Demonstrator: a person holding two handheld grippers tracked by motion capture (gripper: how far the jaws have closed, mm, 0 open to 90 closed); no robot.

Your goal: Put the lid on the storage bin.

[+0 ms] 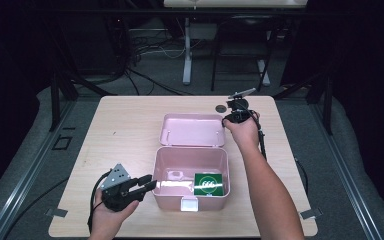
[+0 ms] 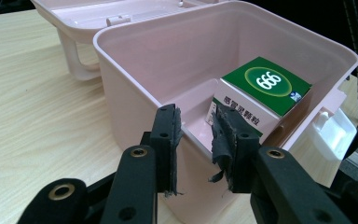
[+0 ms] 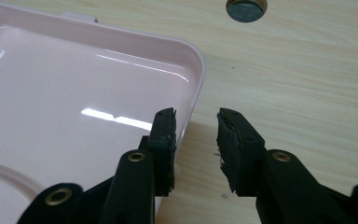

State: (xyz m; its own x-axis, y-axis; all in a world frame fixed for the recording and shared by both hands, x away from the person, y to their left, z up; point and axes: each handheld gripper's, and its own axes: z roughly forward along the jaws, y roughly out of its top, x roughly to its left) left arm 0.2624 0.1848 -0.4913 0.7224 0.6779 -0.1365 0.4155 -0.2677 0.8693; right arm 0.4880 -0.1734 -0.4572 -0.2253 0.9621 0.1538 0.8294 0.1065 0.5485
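A pink box (image 1: 156, 165) stands open on the wooden table, its lid (image 1: 192, 130) laid back flat behind it. Inside at the right lies a green-and-white carton (image 1: 208, 184) marked 666 (image 2: 265, 84). My left gripper (image 1: 150, 184) is at the box's left wall (image 2: 135, 102); its jaws (image 2: 196, 135) are apart and straddle the rim, one outside, one inside. My right gripper (image 1: 228, 120) is at the lid's right corner (image 3: 186, 70). Its jaws (image 3: 196, 126) stand apart, the left one over the lid, the other over bare table.
A white latch (image 1: 189, 204) hangs on the box's front wall. A round dark grommet (image 1: 220, 107) sits in the tabletop just beyond the lid. Bare table (image 1: 120, 130) spreads left of the box. Cables and table legs lie on the floor behind.
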